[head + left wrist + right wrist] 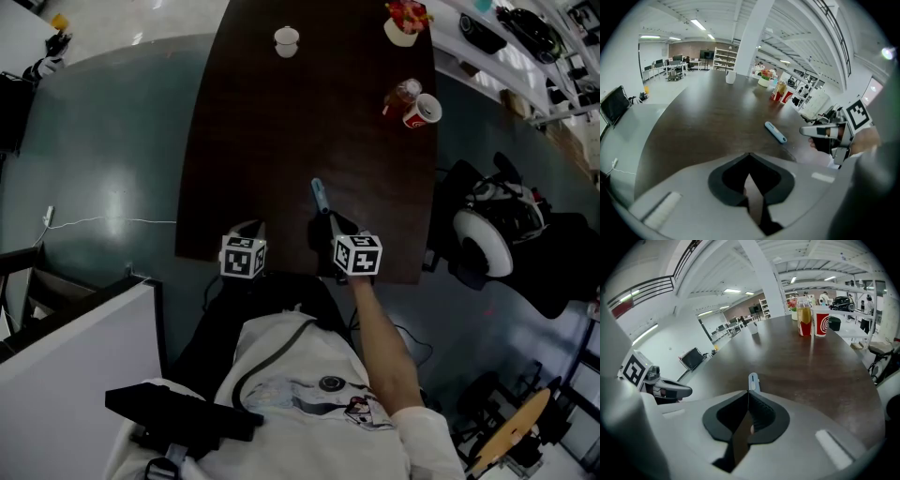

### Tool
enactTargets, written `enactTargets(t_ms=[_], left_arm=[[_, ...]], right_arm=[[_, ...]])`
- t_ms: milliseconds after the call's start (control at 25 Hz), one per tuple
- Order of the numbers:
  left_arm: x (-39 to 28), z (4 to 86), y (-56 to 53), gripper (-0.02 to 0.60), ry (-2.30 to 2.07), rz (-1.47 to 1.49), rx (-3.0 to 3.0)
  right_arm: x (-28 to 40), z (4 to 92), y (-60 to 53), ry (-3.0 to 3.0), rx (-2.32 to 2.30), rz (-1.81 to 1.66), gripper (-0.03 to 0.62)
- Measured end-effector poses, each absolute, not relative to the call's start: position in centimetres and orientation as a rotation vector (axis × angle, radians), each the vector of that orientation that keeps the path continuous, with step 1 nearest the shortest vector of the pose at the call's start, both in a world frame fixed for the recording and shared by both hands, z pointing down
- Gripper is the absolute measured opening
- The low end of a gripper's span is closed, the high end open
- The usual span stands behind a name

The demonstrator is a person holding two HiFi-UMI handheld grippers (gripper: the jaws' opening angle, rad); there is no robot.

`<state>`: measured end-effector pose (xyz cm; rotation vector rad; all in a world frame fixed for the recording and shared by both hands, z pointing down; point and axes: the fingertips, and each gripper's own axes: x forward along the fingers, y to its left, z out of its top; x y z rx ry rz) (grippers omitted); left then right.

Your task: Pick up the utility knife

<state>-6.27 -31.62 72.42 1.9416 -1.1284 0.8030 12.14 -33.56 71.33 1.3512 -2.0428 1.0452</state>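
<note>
Knife (319,196) is lying flat on the dark tabletop (272,141), near the front edge. Right claw (748,393) is pressed together and empty, tips just behind it. Left claw (749,157) is closed too, off to the side.

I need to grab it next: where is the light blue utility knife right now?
In the head view, the light blue utility knife lies on the dark wooden table near the person's edge, just ahead of the right tool.
</note>
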Motion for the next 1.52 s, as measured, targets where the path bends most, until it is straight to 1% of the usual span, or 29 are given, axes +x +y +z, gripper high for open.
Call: enactTargets(t_ms=[240,480,680,960,1240,1360,1440,1520], left_arm=[[-6.4,72.5,-32.0,-0.002,-1.123,0.801,1.938],[-6.6,72.6,-32.5,-0.002,-1.116,0.815,1.941],[-6.6,72.4,-33.0,-0.002,-1.118,0.806,1.934],[-6.5,71.9,-34.3,-0.002,-1.115,0.803,1.920],[-6.9,71.8,-34.1,-0.002,-1.113,0.798,1.911],[-6.9,71.9,-34.0,-0.002,-1.114,0.797,1.907],[-7.0,72.0,-34.0,-0.002,-1.114,0.796,1.905],[-7.2,72.0,-34.0,-0.002,-1.117,0.794,1.903]], right_arm=[[12.2,73.3,-36.0,-1.995,1.334,1.077,0.053],[11.8,74.5,-36.6,-1.967,1.302,1.104,0.083],[11.4,75.1,-37.2,-1.964,1.288,1.102,0.089],[10.8,76.2,-37.6,-1.920,1.266,1.105,0.114],[10.3,76.1,-37.9,-1.918,1.245,1.086,0.118],[9.4,76.6,-37.4,-1.898,1.198,1.020,0.143],[9.3,77.0,-37.1,-1.855,1.204,0.932,0.093],[9.4,77.1,-37.2,-1.834,1.225,0.882,0.075]])
